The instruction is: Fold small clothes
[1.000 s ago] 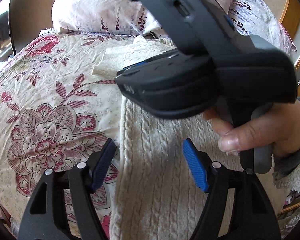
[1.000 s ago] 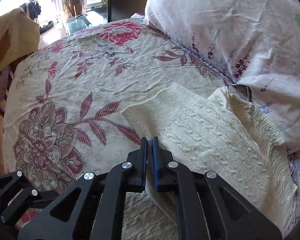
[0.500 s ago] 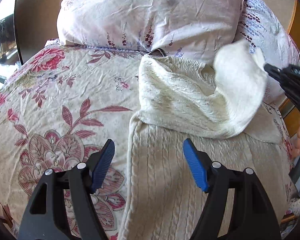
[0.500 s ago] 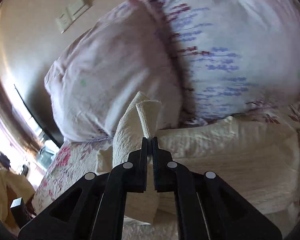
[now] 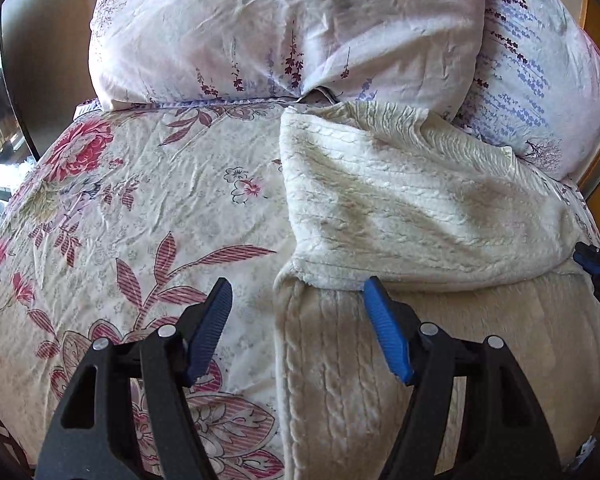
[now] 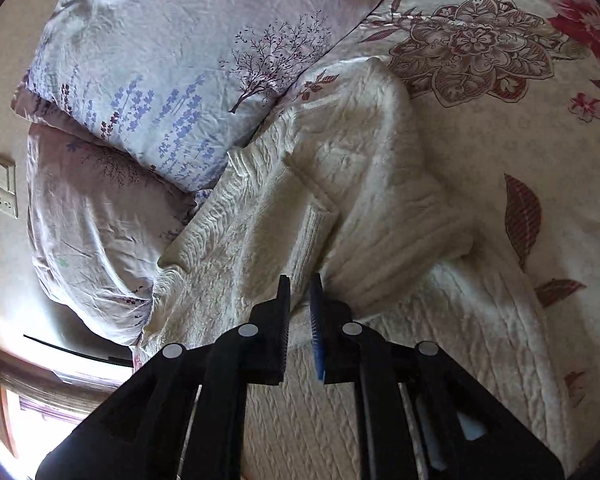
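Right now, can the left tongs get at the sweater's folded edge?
Probably yes: the left tongs stand open just short of the sweater, its folded edge between the tips, nothing in between.

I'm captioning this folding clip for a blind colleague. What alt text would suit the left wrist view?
A cream cable-knit sweater lies on a floral bedspread, one sleeve folded across its body toward the right. The left tongs hover open over the sweater's left edge, holding nothing. Two pillows sit behind, and the right tongs peek in at the right edge.
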Demonstrator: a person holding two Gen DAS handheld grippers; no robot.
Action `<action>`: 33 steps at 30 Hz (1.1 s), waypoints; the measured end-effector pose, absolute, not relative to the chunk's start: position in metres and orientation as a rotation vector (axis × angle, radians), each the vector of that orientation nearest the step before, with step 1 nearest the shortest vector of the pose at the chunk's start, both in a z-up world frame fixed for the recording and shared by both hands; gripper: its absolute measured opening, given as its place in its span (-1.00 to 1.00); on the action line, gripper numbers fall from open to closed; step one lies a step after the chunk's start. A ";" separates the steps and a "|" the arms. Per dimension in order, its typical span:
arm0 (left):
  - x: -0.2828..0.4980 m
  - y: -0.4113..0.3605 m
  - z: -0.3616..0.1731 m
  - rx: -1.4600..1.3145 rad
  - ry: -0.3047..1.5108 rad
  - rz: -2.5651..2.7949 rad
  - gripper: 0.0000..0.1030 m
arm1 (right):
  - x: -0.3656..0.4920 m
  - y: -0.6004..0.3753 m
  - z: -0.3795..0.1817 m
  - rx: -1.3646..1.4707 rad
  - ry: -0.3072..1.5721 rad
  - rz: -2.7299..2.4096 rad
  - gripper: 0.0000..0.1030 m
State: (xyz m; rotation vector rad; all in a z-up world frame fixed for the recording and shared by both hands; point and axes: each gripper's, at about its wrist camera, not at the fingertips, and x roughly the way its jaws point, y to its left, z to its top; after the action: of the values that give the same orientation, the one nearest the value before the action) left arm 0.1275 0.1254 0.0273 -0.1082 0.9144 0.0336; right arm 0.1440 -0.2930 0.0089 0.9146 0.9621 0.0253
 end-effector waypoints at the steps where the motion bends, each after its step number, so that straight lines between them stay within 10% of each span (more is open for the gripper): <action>1: 0.129 0.126 0.027 -0.103 0.919 0.033 0.32 | 0.147 -0.293 0.009 0.916 0.966 0.032 -0.58; 7: 0.135 0.126 0.024 -0.074 0.929 0.026 0.30 | 0.167 -0.294 0.009 0.904 0.977 -0.004 -0.28; 9: 0.137 0.125 0.024 -0.060 0.932 0.025 0.28 | 0.175 -0.291 0.008 0.865 0.989 -0.026 -0.32; 11: 0.139 0.124 0.023 -0.047 0.937 0.024 0.25 | 0.181 -0.289 0.010 0.832 0.989 -0.029 -0.86; 33: 0.159 0.129 0.022 0.080 0.918 0.090 -0.30 | 0.164 -0.300 0.046 0.836 0.878 -0.046 -0.88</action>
State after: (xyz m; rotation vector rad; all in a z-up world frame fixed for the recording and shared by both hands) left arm 0.1589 0.1291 0.0221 0.0798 0.9179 0.0896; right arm 0.1642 -0.2999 0.0458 0.8356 0.8781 -0.0460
